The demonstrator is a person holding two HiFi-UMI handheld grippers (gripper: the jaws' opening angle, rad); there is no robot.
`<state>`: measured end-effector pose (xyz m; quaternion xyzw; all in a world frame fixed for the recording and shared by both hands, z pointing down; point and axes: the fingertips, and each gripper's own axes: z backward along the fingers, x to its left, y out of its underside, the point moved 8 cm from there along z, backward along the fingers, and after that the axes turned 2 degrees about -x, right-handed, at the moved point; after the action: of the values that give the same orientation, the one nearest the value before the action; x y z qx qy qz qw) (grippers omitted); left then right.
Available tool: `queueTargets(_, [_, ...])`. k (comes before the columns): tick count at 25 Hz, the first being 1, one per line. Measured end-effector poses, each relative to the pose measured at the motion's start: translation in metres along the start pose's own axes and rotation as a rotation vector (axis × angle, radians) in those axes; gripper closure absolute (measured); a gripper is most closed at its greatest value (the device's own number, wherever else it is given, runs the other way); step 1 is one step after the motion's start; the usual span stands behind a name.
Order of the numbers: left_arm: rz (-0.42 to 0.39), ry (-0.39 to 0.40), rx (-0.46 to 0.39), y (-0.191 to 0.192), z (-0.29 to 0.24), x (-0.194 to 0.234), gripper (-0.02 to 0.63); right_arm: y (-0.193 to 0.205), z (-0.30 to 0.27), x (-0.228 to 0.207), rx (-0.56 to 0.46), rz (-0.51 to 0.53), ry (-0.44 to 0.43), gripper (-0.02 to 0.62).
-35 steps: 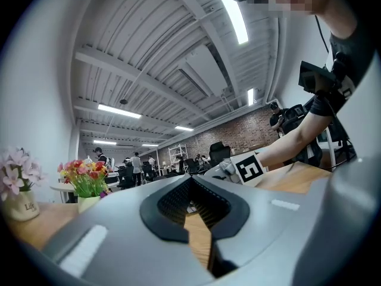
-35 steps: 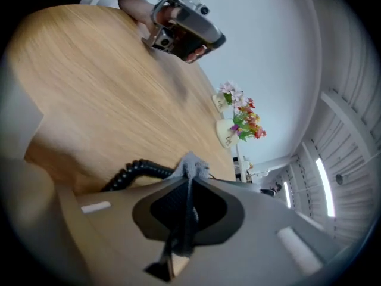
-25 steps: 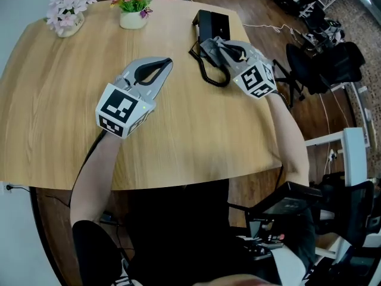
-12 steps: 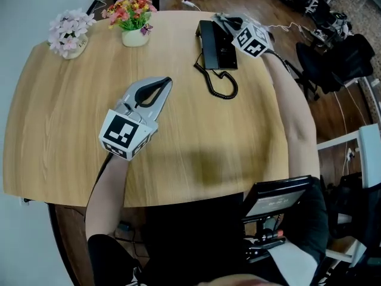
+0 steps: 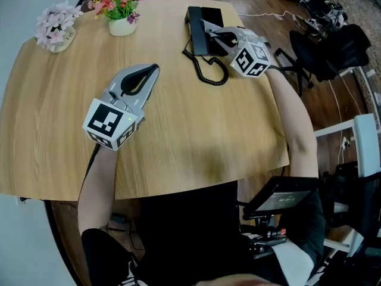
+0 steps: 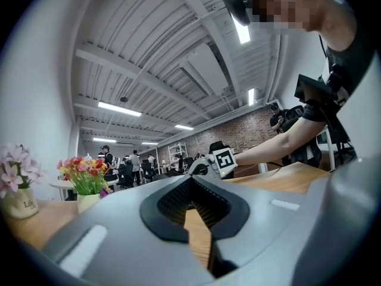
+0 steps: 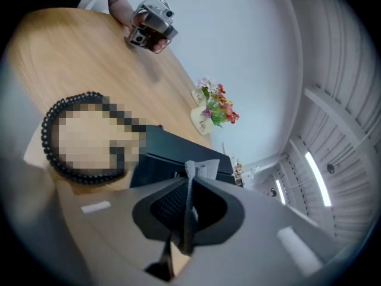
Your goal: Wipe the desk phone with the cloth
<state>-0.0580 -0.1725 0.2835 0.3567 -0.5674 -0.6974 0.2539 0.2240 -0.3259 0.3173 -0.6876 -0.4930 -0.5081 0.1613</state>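
The black desk phone [image 5: 198, 21] lies at the table's far edge, its coiled cord [image 5: 206, 70] looping toward me. My right gripper [image 5: 206, 27] reaches over the phone's right side and is shut on a thin grey cloth [image 7: 201, 170], which sticks out past the fingertips just above the phone's body [image 7: 169, 155]. My left gripper [image 5: 153, 70] hovers level over the middle of the table [image 5: 196, 142], shut with nothing in it, well left of the phone. The left gripper view shows the right gripper [image 6: 218, 159] far off.
A pot of red and yellow flowers [image 5: 121, 9] and a pot of pale pink flowers [image 5: 53, 27] stand at the far left of the table. Office chairs [image 5: 324, 52] and cables sit on the floor beyond the table's right edge.
The right gripper swung out to the phone's far right side, then came back down over the phone with the cloth still pinched. The left gripper stayed put.
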Motion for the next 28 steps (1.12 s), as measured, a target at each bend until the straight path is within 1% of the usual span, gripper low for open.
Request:
queueTargets(4, [0.016,-0.014,-0.006,0.000,0.001,0.002,0.603,-0.015,0.021,0.036,-0.028,0.067,-0.081,0.580])
queueTargets(7, [0.024,-0.013,-0.007,0.000,0.001,0.003,0.603,-0.022,0.037,0.060,-0.047,0.122,-0.186,0.581])
queueTargets(9, [0.022,-0.006,-0.005,0.000,0.001,0.002,0.603,-0.026,0.046,0.060,-0.077,0.095,-0.227,0.578])
queueTargets(10, [0.019,-0.003,-0.004,0.000,0.001,0.002,0.603,-0.026,0.048,0.051,-0.098,0.057,-0.215,0.578])
queueTargets(11, [0.017,-0.001,-0.003,0.000,0.001,0.001,0.603,-0.024,0.047,0.037,-0.116,0.011,-0.178,0.578])
queueTargets(13, [0.017,0.001,-0.003,0.000,0.000,0.000,0.603,-0.013,0.036,-0.002,-0.111,-0.087,-0.059,0.578])
queueTargets(16, [0.020,0.001,-0.004,0.002,-0.001,0.000,0.603,0.008,0.007,-0.052,-0.034,-0.178,0.113,0.578])
queueTargets(19, [0.023,0.003,-0.006,0.003,-0.001,-0.001,0.603,0.023,-0.028,-0.080,0.042,-0.236,0.207,0.578])
queueTargets(21, [0.019,0.005,-0.008,0.002,-0.002,-0.002,0.603,0.032,-0.045,-0.086,0.104,-0.241,0.217,0.578])
queueTargets(23, [0.013,0.009,-0.008,0.001,-0.002,-0.003,0.603,0.037,-0.050,-0.081,0.141,-0.216,0.186,0.578])
queueTargets(25, [0.007,0.014,-0.006,-0.001,-0.002,-0.003,0.603,0.034,-0.042,-0.069,0.138,-0.173,0.150,0.578])
queueTargets(28, [0.001,0.019,-0.003,-0.002,-0.001,-0.002,0.603,0.018,-0.019,-0.034,0.088,-0.079,0.079,0.578])
